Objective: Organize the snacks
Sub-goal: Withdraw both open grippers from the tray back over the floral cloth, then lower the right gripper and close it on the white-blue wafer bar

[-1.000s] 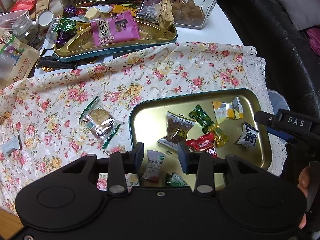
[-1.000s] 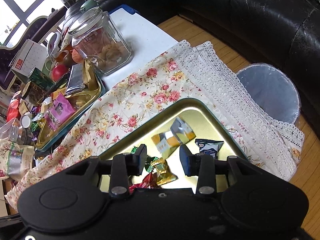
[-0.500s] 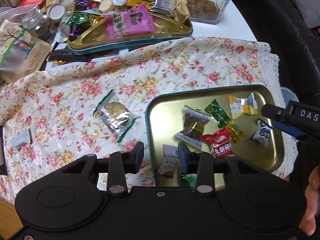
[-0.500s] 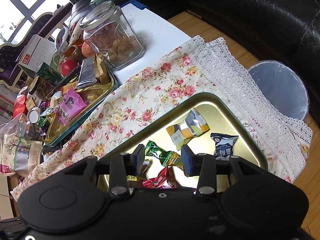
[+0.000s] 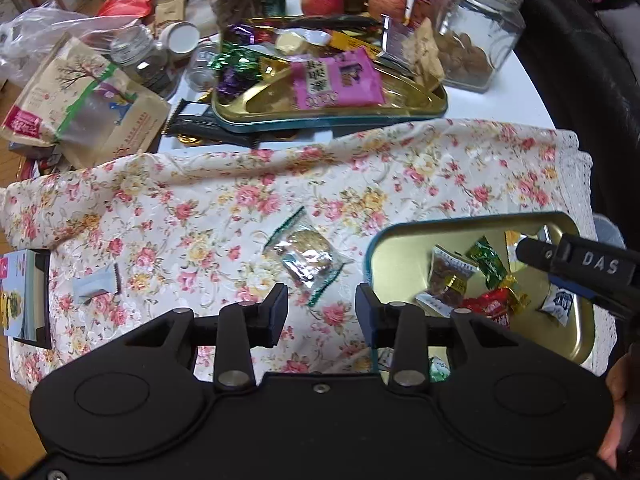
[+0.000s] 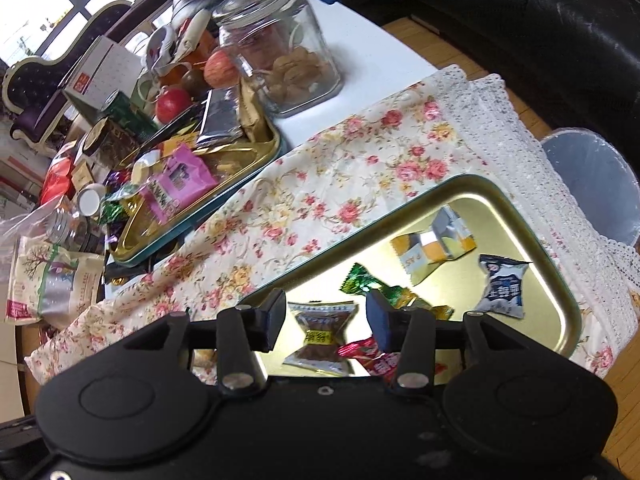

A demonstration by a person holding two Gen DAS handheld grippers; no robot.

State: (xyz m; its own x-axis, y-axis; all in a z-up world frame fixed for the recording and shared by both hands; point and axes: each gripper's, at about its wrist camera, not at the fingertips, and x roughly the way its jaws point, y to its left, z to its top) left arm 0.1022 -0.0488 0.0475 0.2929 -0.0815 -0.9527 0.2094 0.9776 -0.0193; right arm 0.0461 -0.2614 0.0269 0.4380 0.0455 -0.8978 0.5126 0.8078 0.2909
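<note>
A clear-wrapped cracker packet lies on the floral cloth, just ahead of my open, empty left gripper. A small grey packet lies further left. A gold tray at the right holds several wrapped sweets, among them a brown one and a green one. My right gripper is open and empty above that tray, over the brown sweet. The right gripper's body also shows in the left wrist view.
A second gold tray piled with snacks stands at the back, beside a glass jar, apples, bags and small jars. A booklet lies at the cloth's left edge. A bin stands below the table's right edge.
My left gripper has swung left, from over the tray's sweets to the cloth in front of the cracker packet. My right gripper has shifted slightly left over the tray.
</note>
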